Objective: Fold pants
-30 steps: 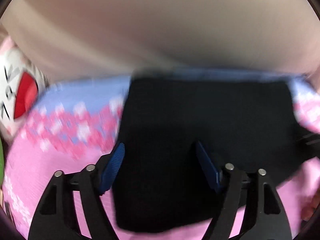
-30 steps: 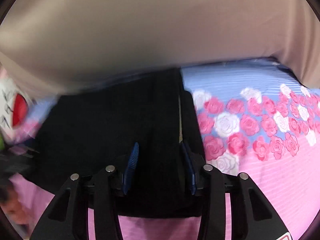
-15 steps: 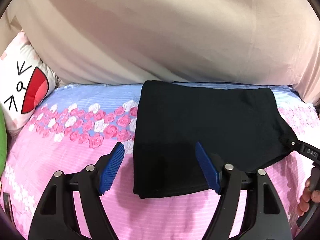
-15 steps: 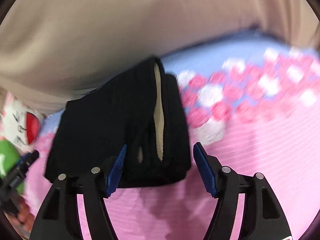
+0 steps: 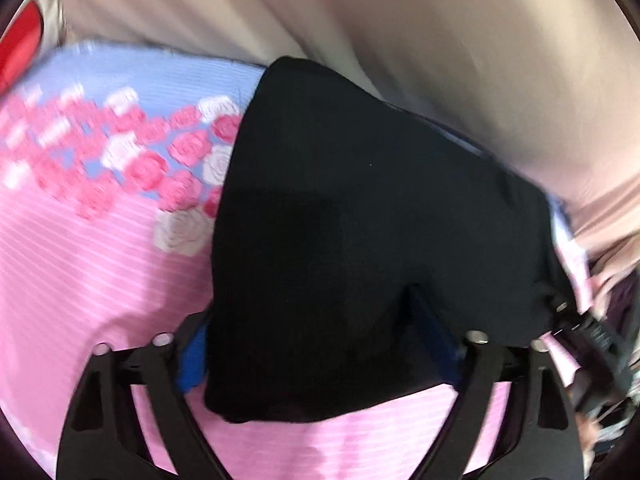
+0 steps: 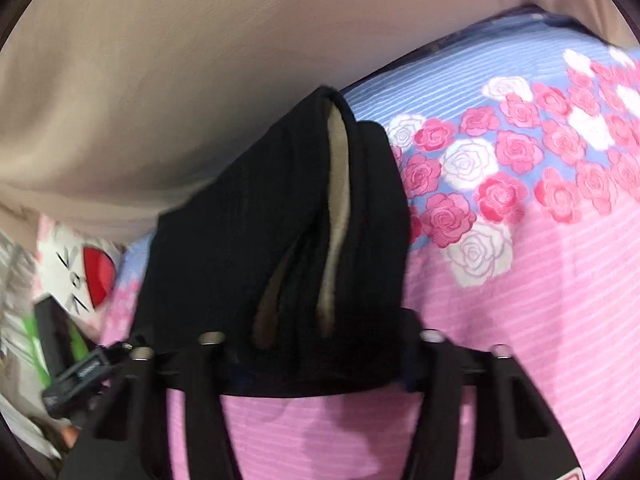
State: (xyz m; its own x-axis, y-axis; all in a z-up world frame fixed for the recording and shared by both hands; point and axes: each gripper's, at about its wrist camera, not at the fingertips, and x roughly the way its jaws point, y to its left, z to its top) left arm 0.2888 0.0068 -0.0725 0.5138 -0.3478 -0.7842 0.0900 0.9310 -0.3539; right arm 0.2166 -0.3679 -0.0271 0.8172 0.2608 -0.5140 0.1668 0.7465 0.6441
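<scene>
At the far left, a white cartoon-face pillow is leaning beside the beige curtain that is hanging along the far side of the bed; the folded black pants are lying in the middle of the pink sheet, whose band of printed roses is running off to the right; the left gripper is straddling the near left corner of the pants, its blue fingers standing wide on either side and its jaws opening; the right gripper is closing on the near right end, where the stacked layers are gaping to show a pale lining; its fingertips are buried in the cloth and appear to be pinching it.
</scene>
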